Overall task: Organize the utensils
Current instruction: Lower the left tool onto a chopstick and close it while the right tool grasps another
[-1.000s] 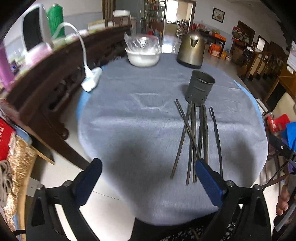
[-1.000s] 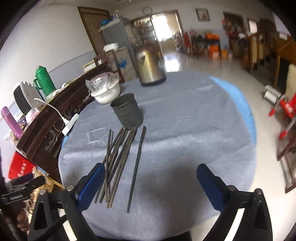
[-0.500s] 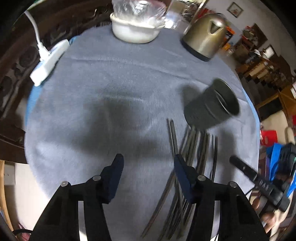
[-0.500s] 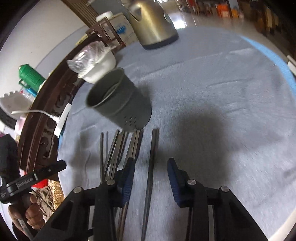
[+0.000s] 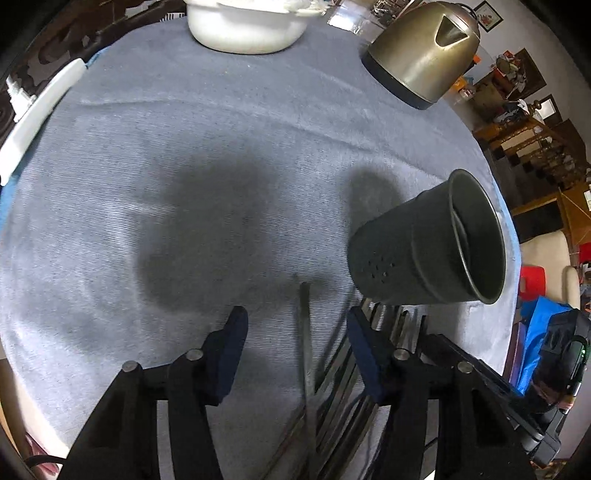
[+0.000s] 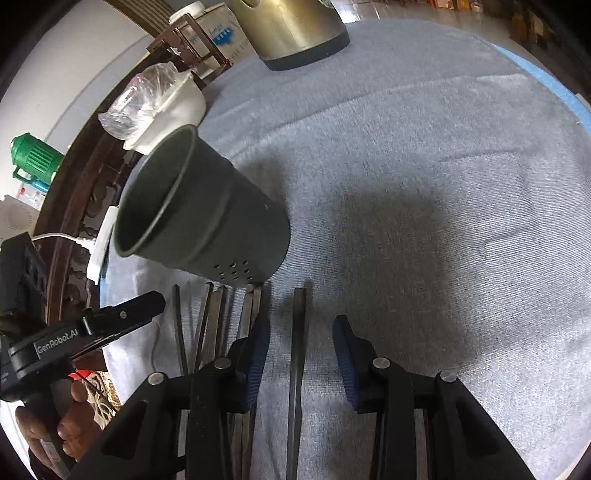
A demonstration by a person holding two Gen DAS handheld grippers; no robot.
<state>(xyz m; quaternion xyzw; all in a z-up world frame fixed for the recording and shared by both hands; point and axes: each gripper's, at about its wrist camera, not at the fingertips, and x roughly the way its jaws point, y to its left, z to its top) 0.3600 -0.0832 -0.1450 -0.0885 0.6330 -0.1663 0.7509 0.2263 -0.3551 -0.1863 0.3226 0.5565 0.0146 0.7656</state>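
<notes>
Several dark chopsticks (image 6: 214, 325) lie side by side on the grey cloth (image 5: 184, 147), just in front of a dark perforated utensil holder (image 5: 424, 251) (image 6: 199, 214) that stands upright. My left gripper (image 5: 297, 332) hangs low over the left end of the row, and one chopstick (image 5: 304, 332) lies between its closing jaws with gaps on both sides. My right gripper (image 6: 301, 343) straddles the lone rightmost chopstick (image 6: 297, 350). Its jaws are closing too, and the blue pads (image 6: 256, 354) are clear of the stick.
A brass-coloured kettle (image 5: 421, 51) and a white bowl (image 5: 243, 26) covered with plastic stand at the table's far side. A white power strip (image 5: 37, 114) lies at the left edge. A dark wooden sideboard (image 6: 74, 192) runs beside the table. A hand (image 6: 55, 424) holds the left gripper's handle.
Both grippers have dropped and moved forward to the chopsticks near the holder, tilting downward. Their jaws have narrowed from wide open to a small gap around one chopstick each.
</notes>
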